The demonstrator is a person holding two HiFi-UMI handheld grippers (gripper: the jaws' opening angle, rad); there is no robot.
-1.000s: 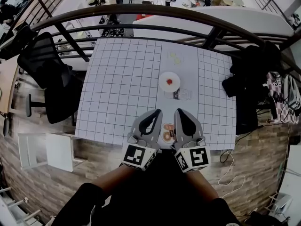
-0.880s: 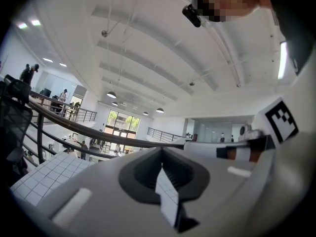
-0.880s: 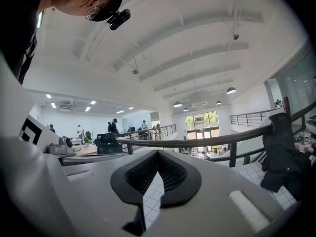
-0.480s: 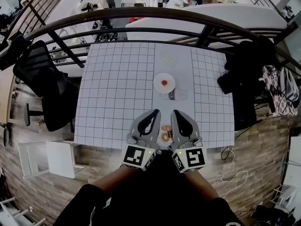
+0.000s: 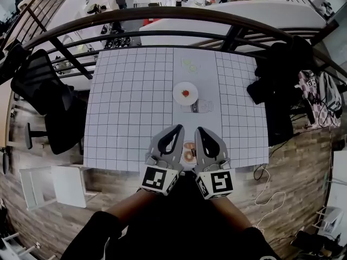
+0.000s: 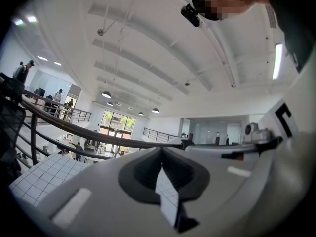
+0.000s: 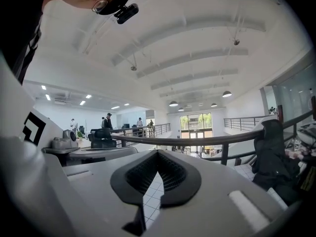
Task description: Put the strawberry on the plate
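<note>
The small red strawberry (image 5: 186, 93) lies on the round white plate (image 5: 178, 97), seemingly near its centre, on the white gridded counter (image 5: 130, 102). Well apart from it, at the near edge, the left gripper (image 5: 179, 129) and right gripper (image 5: 199, 130) are both closed and empty.

plate (image 5: 177, 96): white, round | strawberry (image 5: 185, 93): red, lying at its centre

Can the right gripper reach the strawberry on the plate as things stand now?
Probably yes. The right gripper is shut and empty. Only a bottle lies across the way, just before the plate, and the strawberry is free from above.
</note>
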